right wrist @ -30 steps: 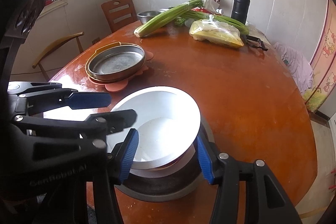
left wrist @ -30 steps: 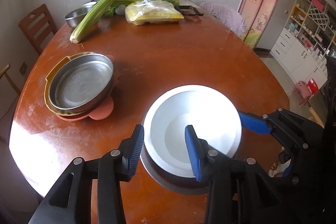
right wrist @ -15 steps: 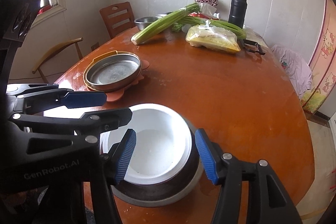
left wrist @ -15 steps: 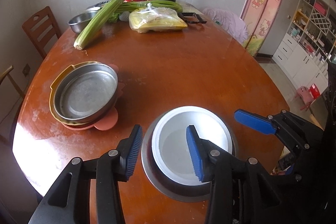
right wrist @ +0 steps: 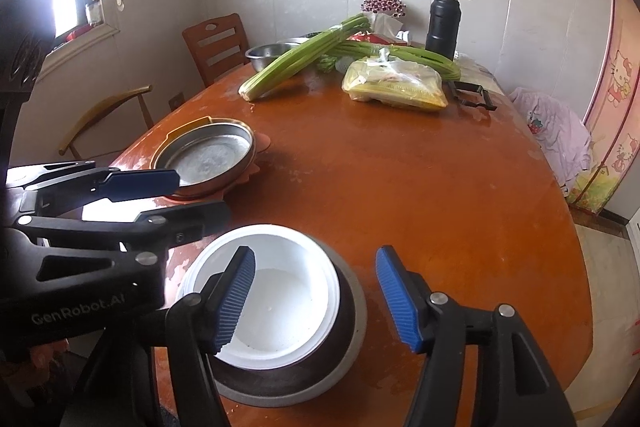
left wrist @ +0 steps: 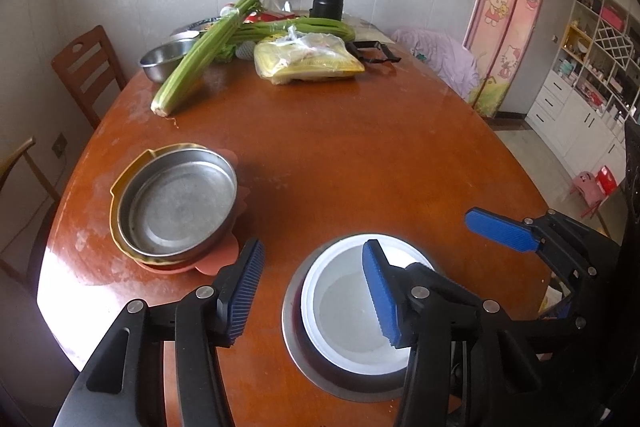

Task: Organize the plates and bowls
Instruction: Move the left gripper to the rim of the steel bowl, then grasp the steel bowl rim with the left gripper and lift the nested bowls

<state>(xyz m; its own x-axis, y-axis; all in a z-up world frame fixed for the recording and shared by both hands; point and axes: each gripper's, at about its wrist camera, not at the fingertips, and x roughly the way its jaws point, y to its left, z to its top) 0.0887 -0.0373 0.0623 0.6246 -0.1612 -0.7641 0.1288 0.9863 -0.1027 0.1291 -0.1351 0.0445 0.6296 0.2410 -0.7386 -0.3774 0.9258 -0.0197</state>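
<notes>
A white bowl (left wrist: 352, 315) sits nested inside a steel bowl (left wrist: 296, 339) at the near edge of a round wooden bench (left wrist: 360, 155). The left gripper (left wrist: 312, 291) and right gripper (right wrist: 316, 299) hover above it, their jaws opening and gripping nothing. Farther left, a steel pan (left wrist: 178, 203) rests stacked on a yellow plate (left wrist: 120, 183) and an orange plate (left wrist: 216, 263).

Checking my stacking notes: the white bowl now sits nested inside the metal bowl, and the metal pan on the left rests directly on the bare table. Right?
Not quite. The white bowl does sit inside the metal bowl, but the metal pan rests on stacked yellow and orange plates, not on the bare table. The left wrist view shows it.
</notes>
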